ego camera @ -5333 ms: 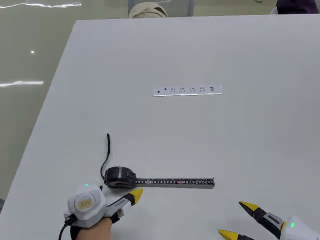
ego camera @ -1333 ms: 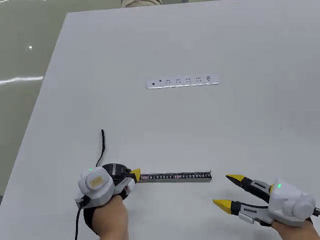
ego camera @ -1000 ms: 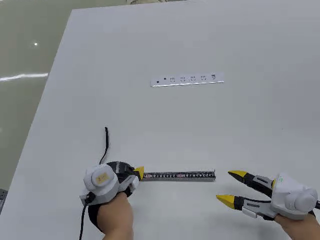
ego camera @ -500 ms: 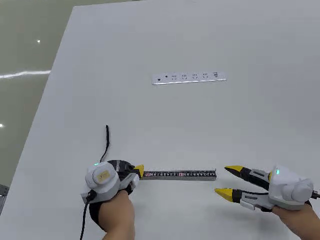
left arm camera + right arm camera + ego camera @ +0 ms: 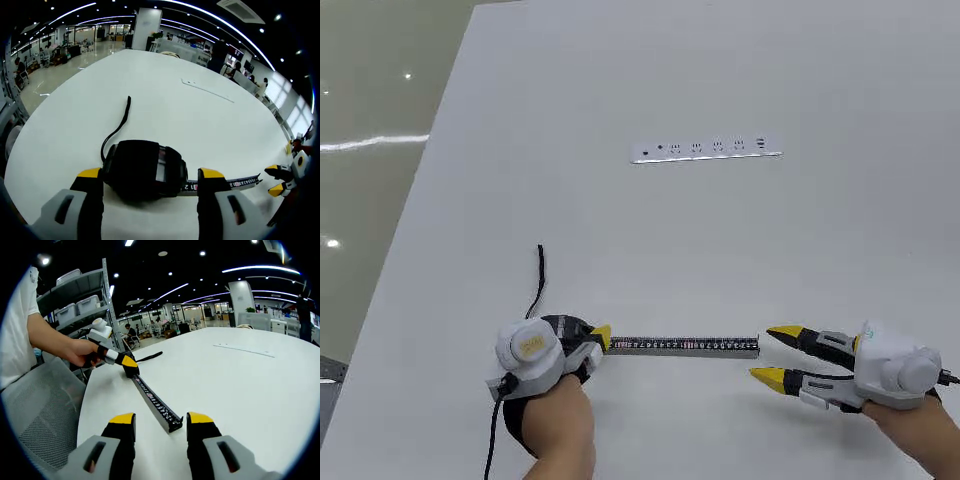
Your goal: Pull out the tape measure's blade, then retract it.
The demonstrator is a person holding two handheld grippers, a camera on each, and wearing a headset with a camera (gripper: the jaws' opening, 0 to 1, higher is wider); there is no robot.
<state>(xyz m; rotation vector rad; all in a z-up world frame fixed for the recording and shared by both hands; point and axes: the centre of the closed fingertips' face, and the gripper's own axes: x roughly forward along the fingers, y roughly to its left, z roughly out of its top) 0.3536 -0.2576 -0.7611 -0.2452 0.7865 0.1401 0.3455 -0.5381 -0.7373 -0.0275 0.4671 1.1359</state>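
The black tape measure lies near the table's front left, with its blade drawn out to the right and flat on the surface. My left gripper brackets the case, one jaw on each side, and holds it; in the head view the left gripper covers most of the case. My right gripper stands open at the blade's free end, one yellow tip on each side of it. In the right gripper view the blade end sits just between my right gripper jaws, untouched.
A white power strip lies flat at mid-table, well beyond the tape. The tape's black wrist strap trails away from the case. The table's left edge drops to a glossy floor. A mesh chair stands beside the table.
My right gripper has slid left toward the blade's end, and its open tips now flank it. Since 5.3 s ago my left gripper has come onto the case and stays there.
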